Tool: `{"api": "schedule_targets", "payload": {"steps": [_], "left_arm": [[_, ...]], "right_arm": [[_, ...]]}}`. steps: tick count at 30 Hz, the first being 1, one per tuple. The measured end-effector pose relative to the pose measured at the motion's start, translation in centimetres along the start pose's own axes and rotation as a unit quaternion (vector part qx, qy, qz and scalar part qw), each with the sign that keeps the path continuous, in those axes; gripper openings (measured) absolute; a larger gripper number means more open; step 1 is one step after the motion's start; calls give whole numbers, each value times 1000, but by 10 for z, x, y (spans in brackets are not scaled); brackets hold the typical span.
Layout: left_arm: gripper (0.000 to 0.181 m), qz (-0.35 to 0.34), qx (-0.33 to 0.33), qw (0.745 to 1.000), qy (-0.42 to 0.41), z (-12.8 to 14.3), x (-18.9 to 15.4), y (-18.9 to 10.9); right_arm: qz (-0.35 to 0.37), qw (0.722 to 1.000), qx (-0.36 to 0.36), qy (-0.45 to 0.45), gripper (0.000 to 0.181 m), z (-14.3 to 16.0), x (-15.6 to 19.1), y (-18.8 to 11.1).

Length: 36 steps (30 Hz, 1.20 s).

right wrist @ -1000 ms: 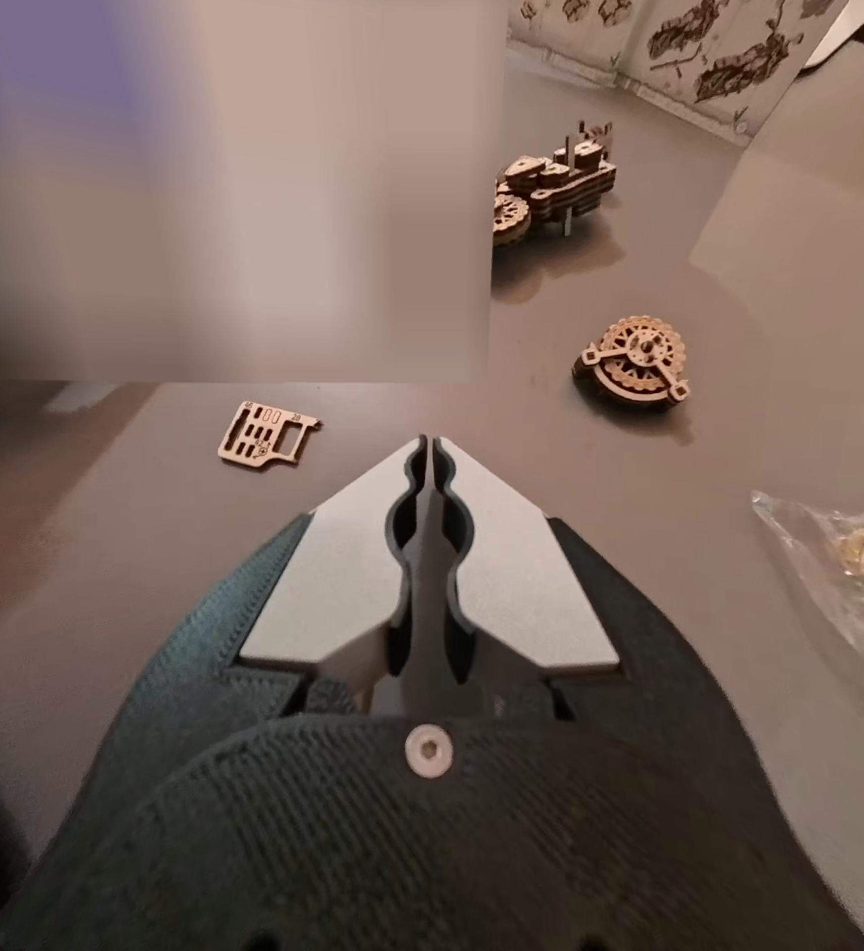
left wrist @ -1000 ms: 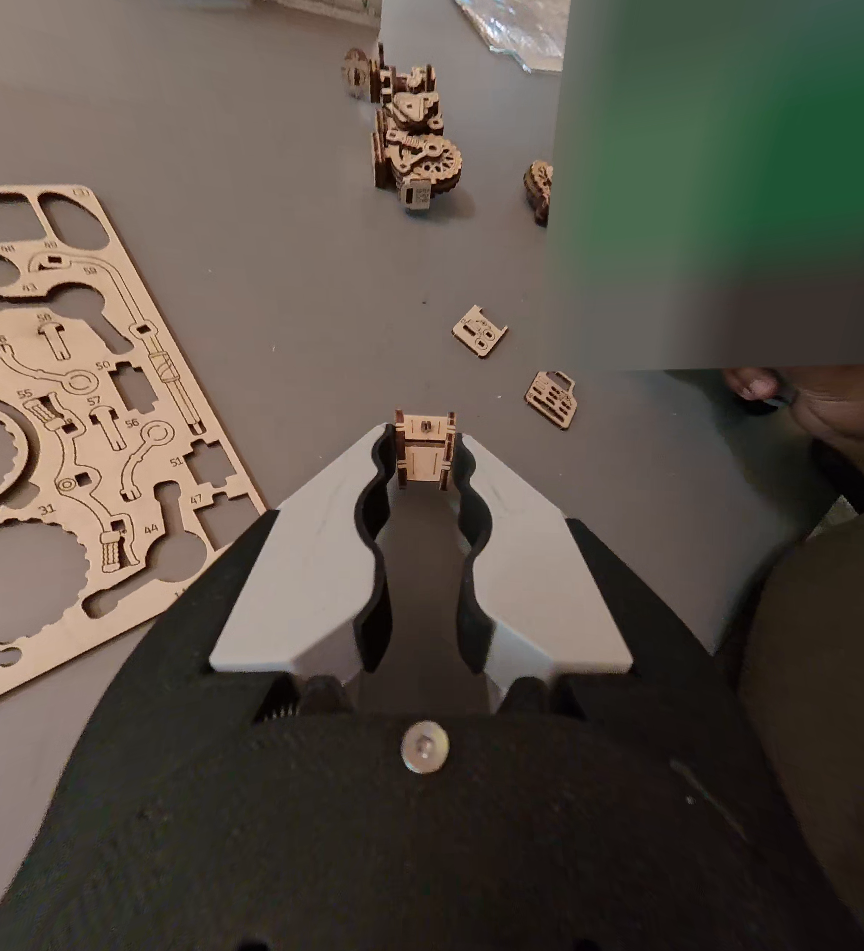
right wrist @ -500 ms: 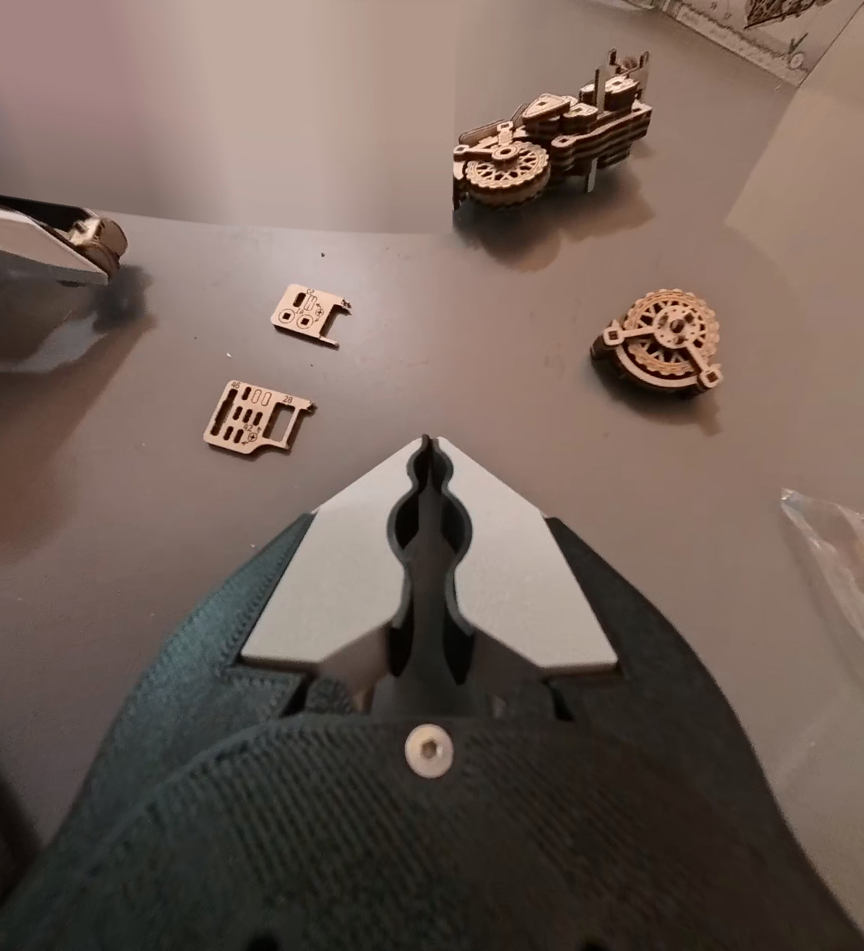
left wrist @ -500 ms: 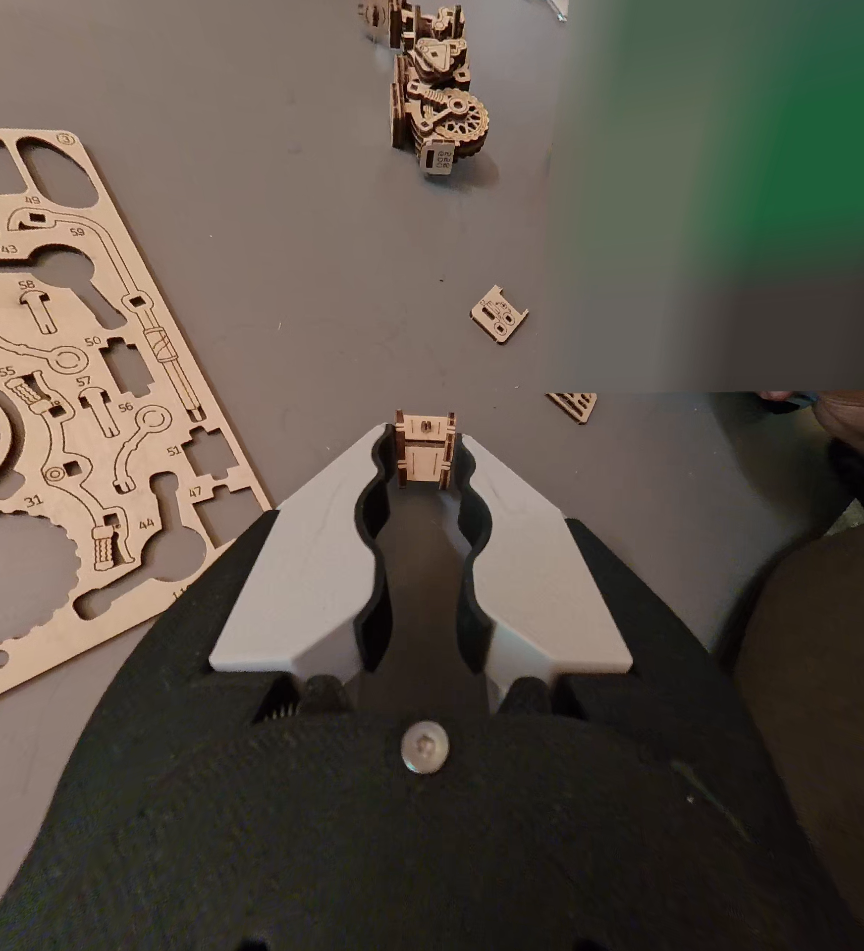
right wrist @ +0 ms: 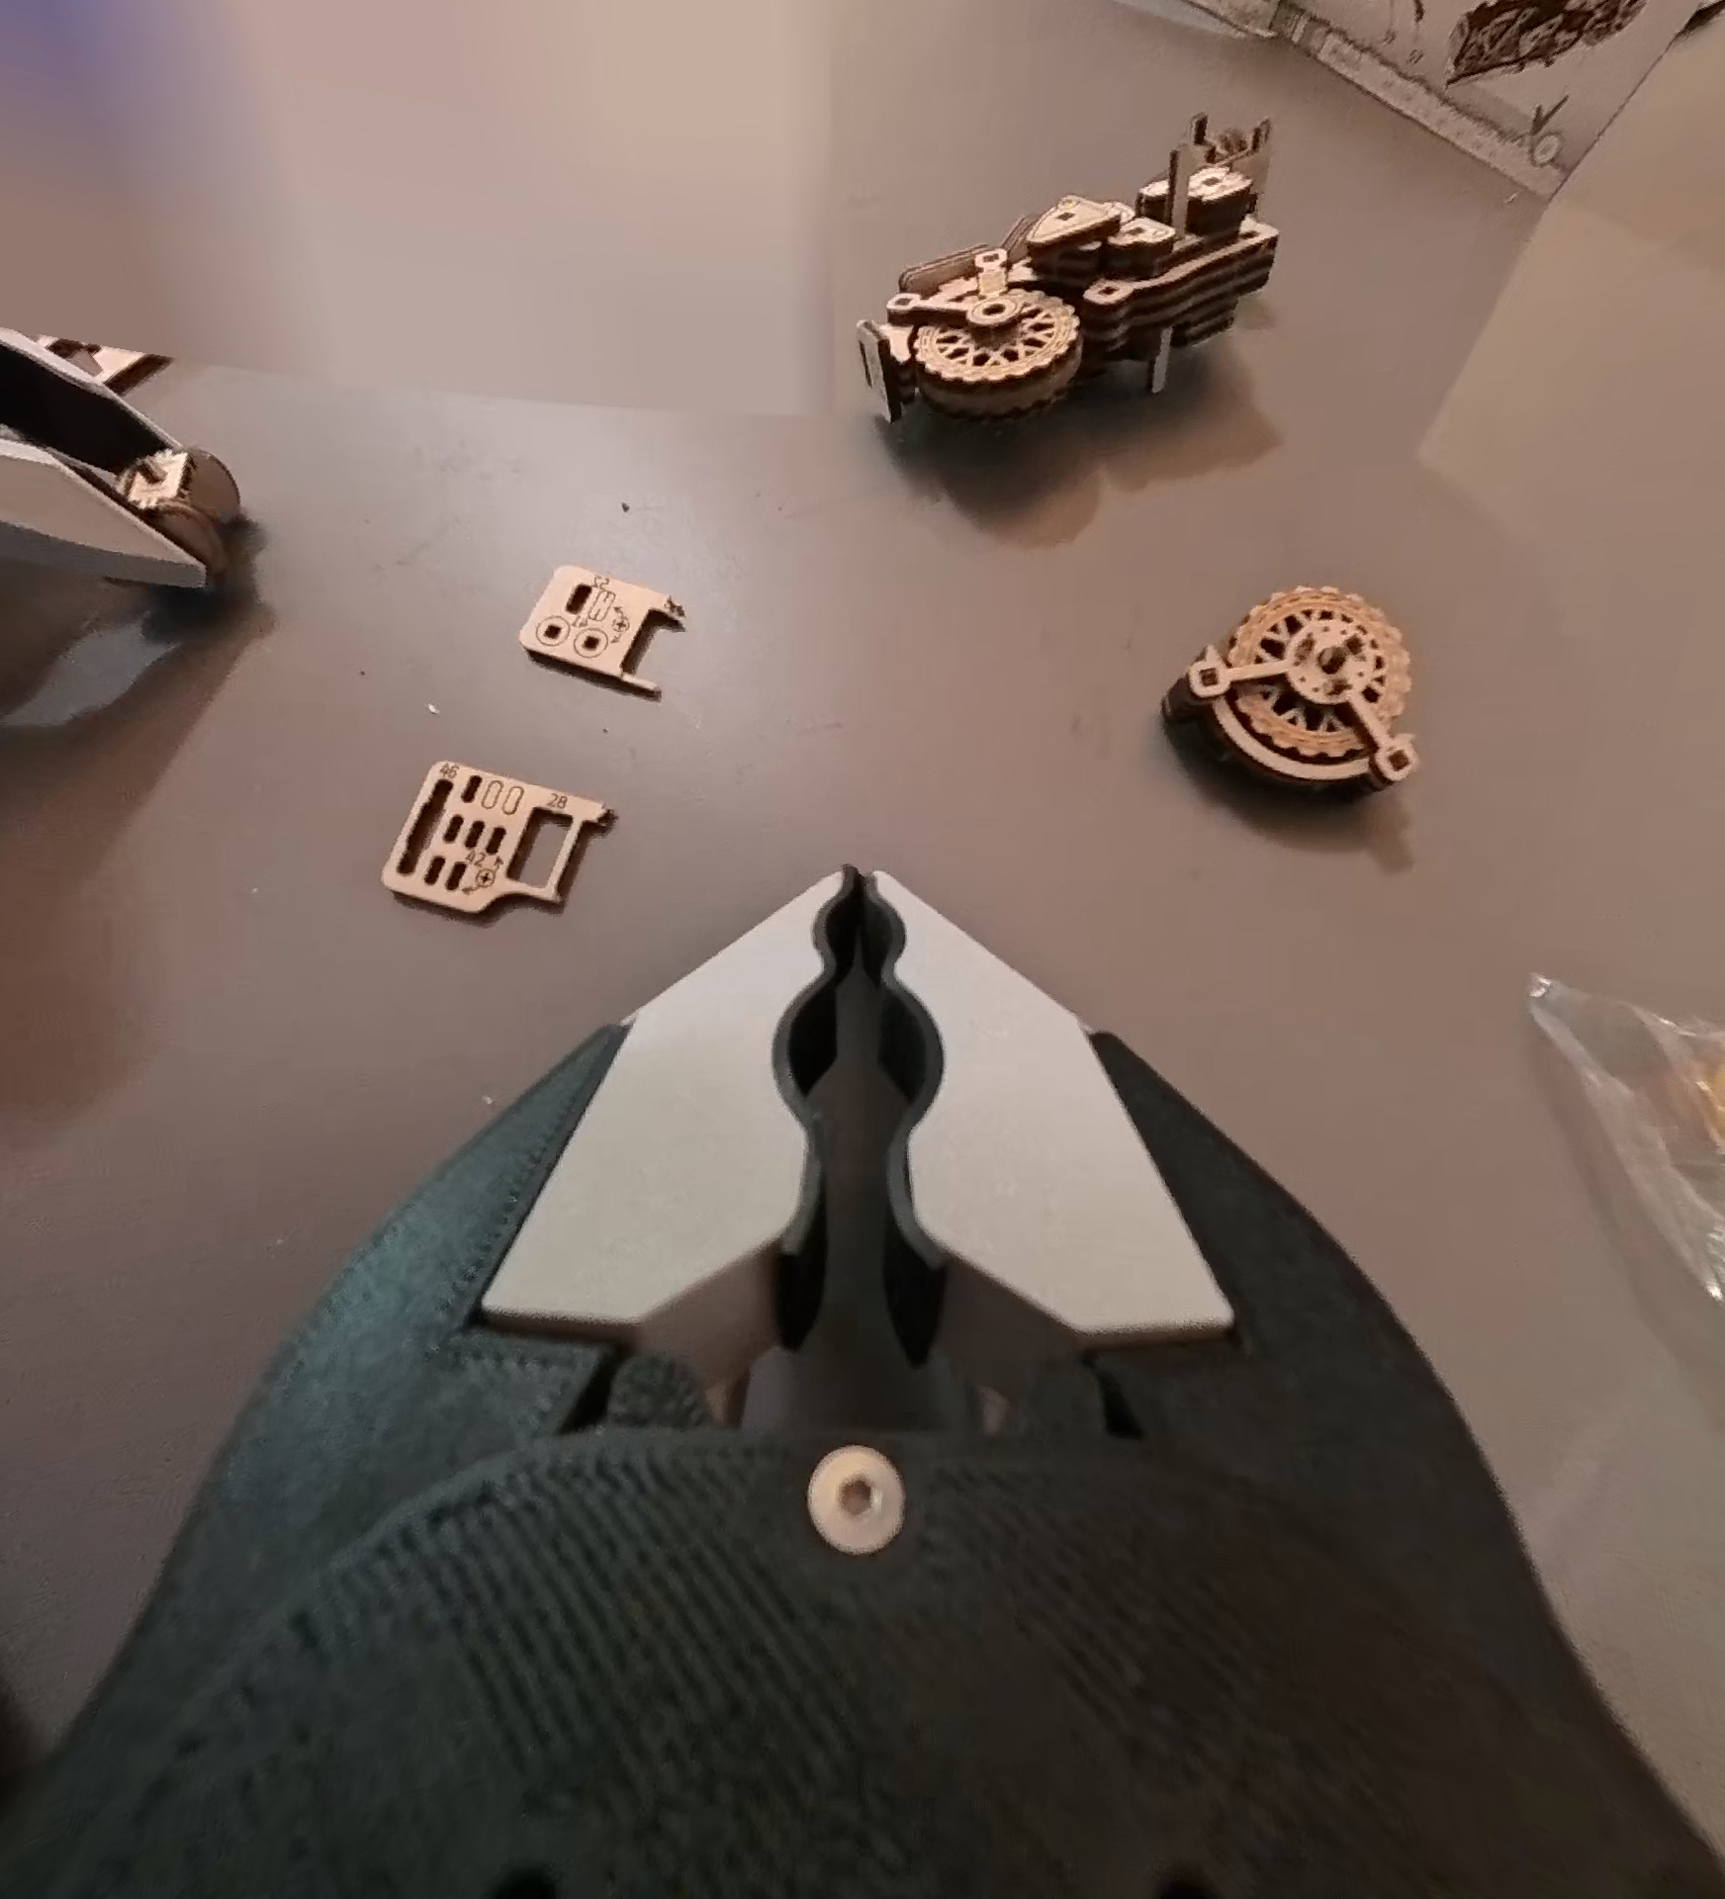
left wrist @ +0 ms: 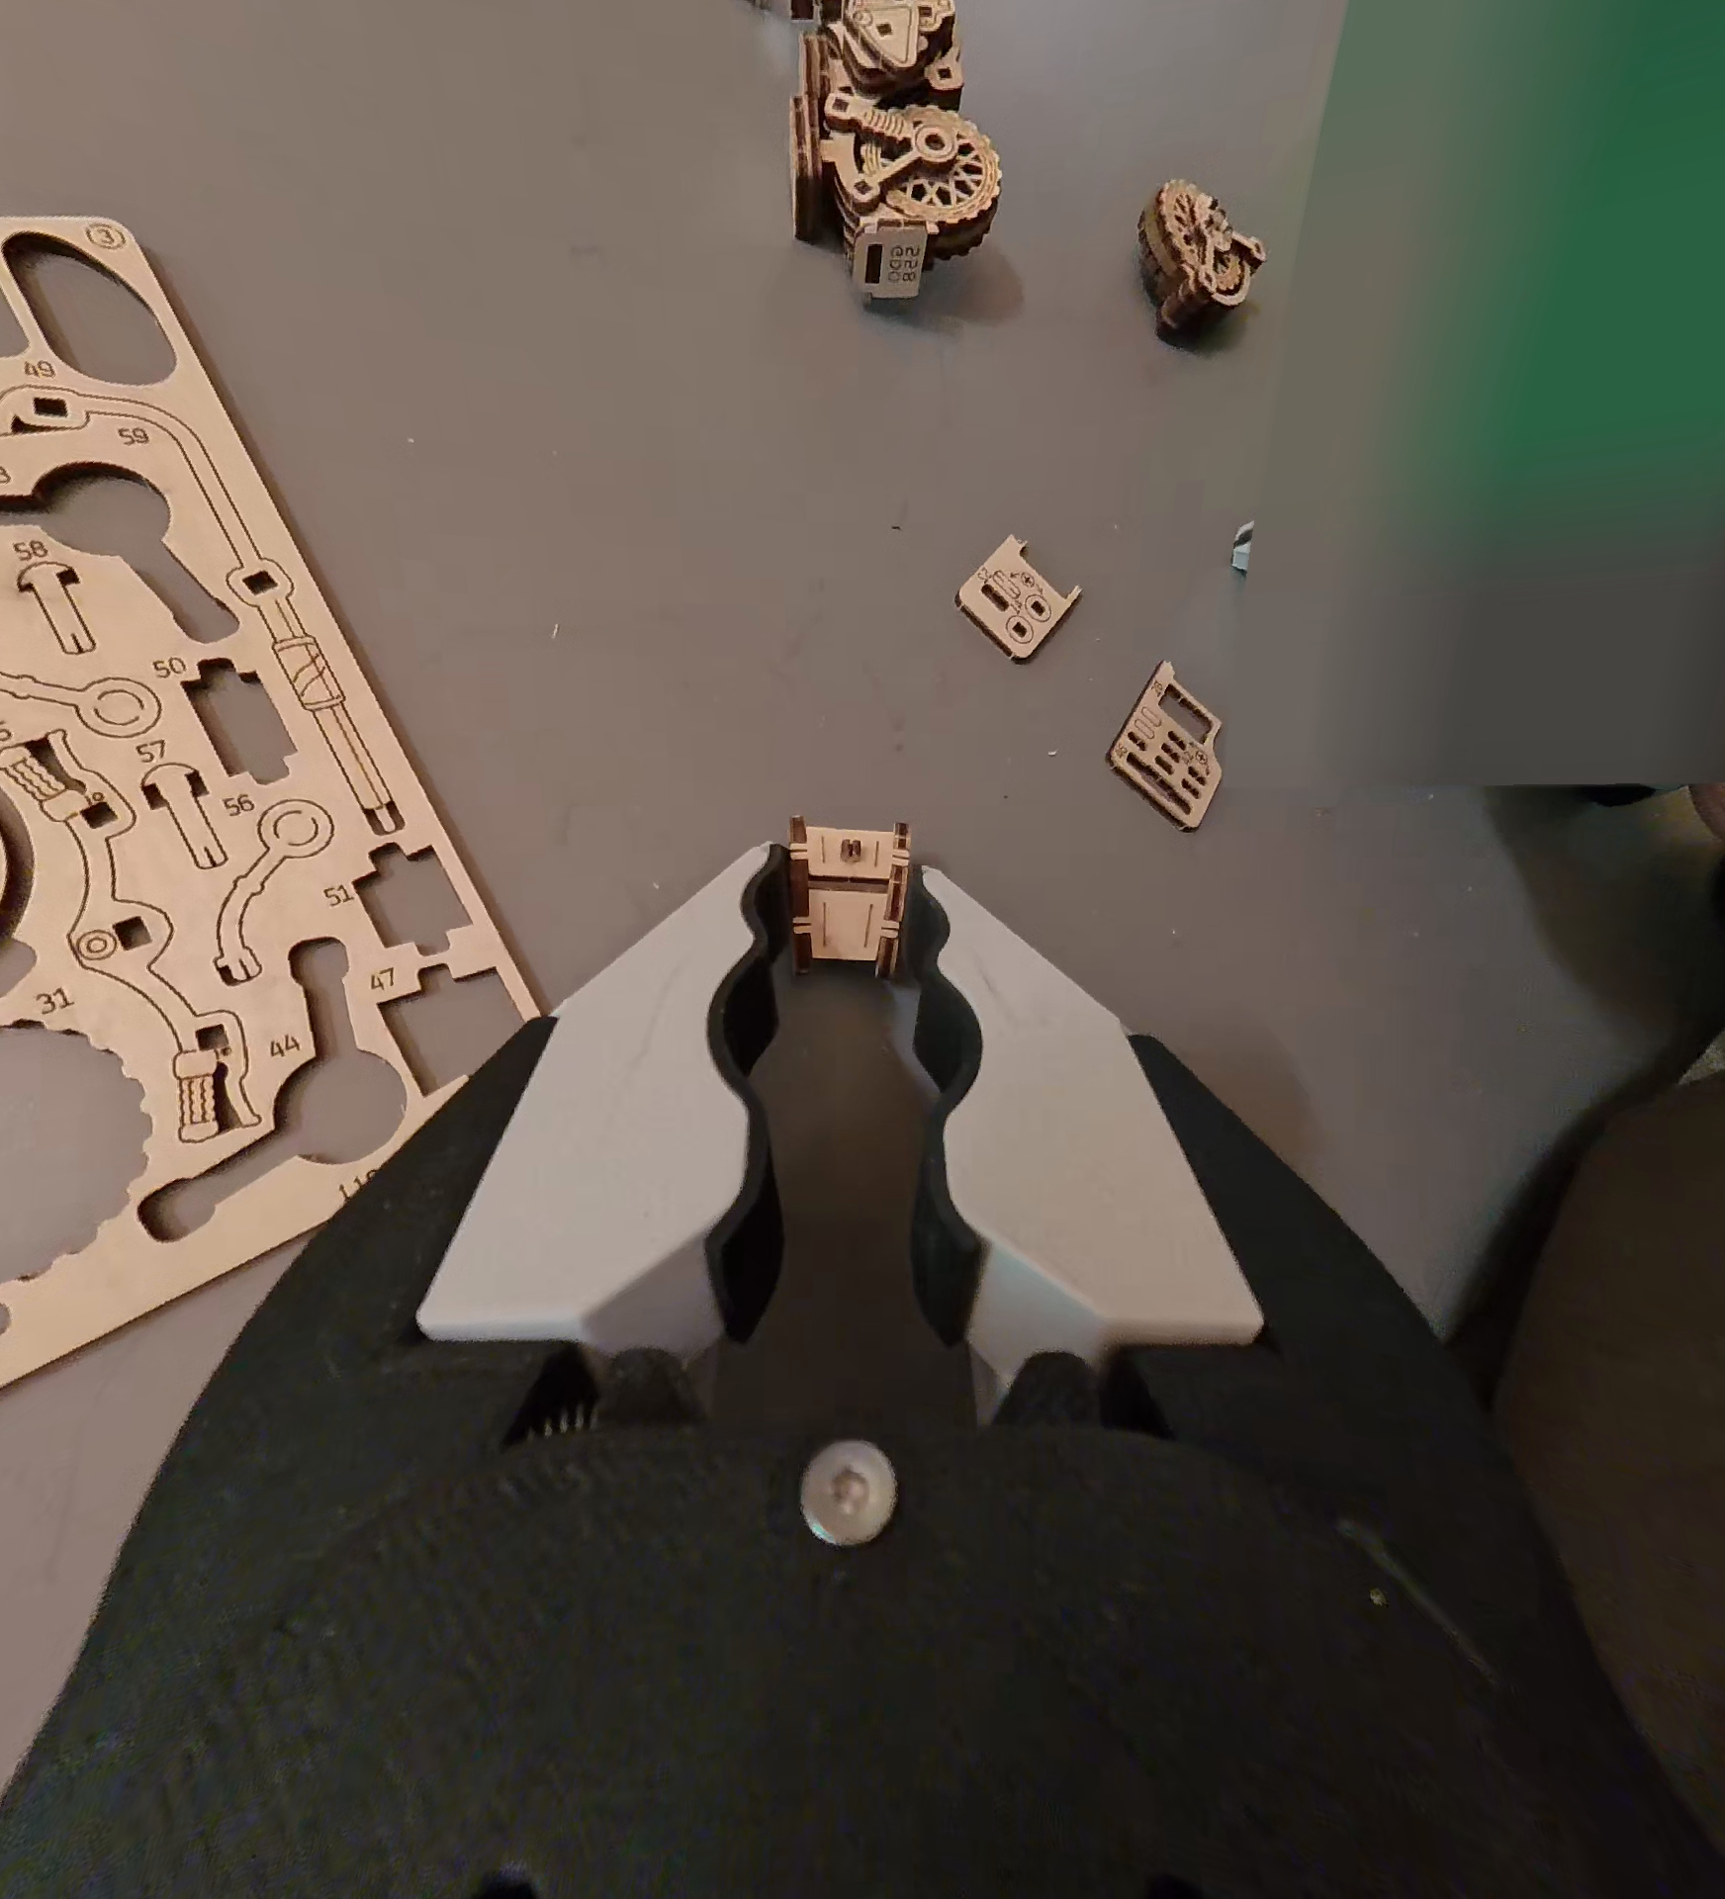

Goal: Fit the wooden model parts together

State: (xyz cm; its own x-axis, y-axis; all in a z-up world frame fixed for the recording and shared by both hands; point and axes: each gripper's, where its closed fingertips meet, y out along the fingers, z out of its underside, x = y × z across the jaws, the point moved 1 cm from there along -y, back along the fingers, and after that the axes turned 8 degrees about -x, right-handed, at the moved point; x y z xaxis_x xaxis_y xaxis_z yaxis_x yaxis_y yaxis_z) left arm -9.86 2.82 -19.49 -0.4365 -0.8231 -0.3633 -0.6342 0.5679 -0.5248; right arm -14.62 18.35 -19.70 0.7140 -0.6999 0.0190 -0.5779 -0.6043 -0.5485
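A: Small wooden box piece [left wrist: 848, 892] pinched at tips of left gripper [left wrist: 846, 896], held above grey table [left wrist: 550, 432]. Same grip as 1 s ago.
B: Right gripper [right wrist: 860, 886]?
A: Clenched on nothing, tips touching. Swung toward the loose parts over the last second; 2 flat pieces now in front: slotted plate [right wrist: 494, 834] just ahead-left, smaller tabbed plate [right wrist: 596, 625] beyond it.
B: Rest of model?
A: Main wheeled body [right wrist: 1074, 308] farther back, separate gear wheel unit [right wrist: 1295, 694] to its right, apart. Punched-out part sheet [left wrist: 119, 781] left of the held box. Plastic bag [right wrist: 1701, 1120] at right edge.
B: Meaning?
A: Probably lining up for a pickup of the slotted plate, to mate with the box. Needs opening first. Thin, flat on table: awkward to get under, likely slip risk.
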Motion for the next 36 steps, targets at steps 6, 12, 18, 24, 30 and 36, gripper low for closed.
{"api": "schedule_targets", "payload": {"steps": [6,12,18,24,30,36], "left_arm": [[21,-4,1,1000,5,0,0,0],[21,-7,2,1000,10,1,0,1],[21,-10,-6,1000,14,-1,0,-1],[21,-14,-14,999,46,-3,-5,-2],[21,-23,-9,992,120,1,-17,-3],[22,39,-26,986,162,1,-39,-6]], "right_arm": [[2,1000,0,-2,0,0,0,0],[5,1000,0,-6,0,0,0,0],[7,1000,0,-10,0,0,0,0],[23,999,0,-33,0,-1,0,0],[51,995,0,-81,0,0,1,-2],[41,995,-30,-87,5,-5,7,-11]]}}
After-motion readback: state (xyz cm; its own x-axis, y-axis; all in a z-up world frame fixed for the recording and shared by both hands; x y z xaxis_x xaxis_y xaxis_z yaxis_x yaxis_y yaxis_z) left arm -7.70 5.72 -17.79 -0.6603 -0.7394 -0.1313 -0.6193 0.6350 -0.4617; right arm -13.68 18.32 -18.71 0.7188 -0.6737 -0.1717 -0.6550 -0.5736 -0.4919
